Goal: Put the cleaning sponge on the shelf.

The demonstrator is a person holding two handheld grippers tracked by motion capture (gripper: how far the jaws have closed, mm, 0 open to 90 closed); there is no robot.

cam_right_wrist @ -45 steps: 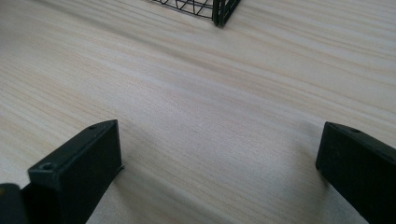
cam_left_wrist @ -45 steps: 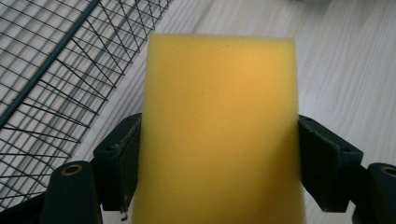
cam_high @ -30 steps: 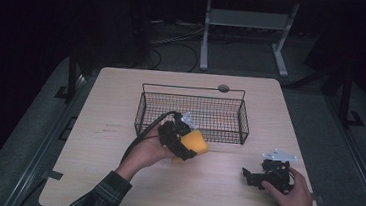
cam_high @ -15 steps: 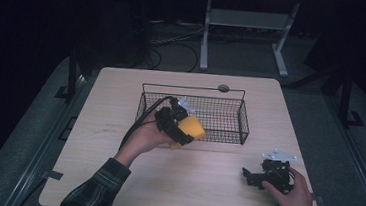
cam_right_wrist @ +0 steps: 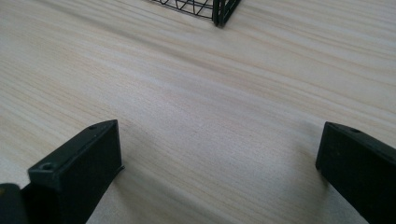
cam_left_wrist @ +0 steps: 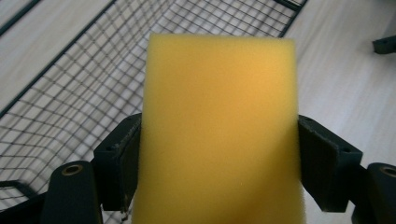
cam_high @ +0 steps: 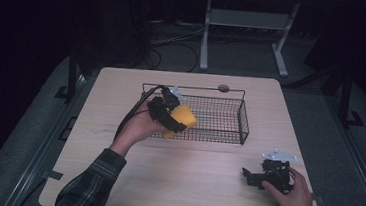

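Your left gripper clamps a yellow sponge between both jaws, above the black wire basket on pale table.

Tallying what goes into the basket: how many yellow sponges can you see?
1. The yellow sponge is clamped in the left gripper, held above the left end of the wire basket. None visible elsewhere.

The left gripper is showing a black body, a trailing black cable and a grey three-cornered top plate. The right gripper is showing matching black parts. Screw holes are marking the black jaws. A plaid sleeve is covering the left forearm.
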